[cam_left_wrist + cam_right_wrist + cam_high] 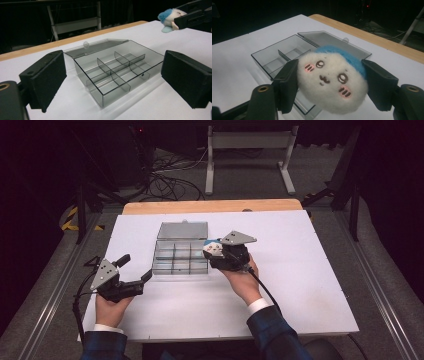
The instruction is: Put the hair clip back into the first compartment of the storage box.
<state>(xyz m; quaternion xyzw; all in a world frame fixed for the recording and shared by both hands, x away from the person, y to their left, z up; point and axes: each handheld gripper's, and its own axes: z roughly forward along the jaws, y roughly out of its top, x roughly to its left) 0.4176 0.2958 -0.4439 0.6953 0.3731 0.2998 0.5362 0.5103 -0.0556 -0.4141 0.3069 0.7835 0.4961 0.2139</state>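
Observation:
A clear grey compartment box (181, 256) lies in the middle of the white table with its lid (182, 230) folded open at the far side; its dividers (117, 70) form several empty cells. My right gripper (214, 249) is shut on a small white plush toy (332, 78) with a blue cap and an embroidered face, held just above the box's right edge (287, 53). The same plush toy (170, 18) hangs beyond the box in the left gripper view. My left gripper (137, 267) stands open left of the box, jaws wide apart with nothing between them.
The white board (300, 270) lies on a wooden table whose far edge (210, 206) shows behind the box. Beyond it are a metal stand (247, 155) and cables on the floor. Bare board stretches to the right and front of the box.

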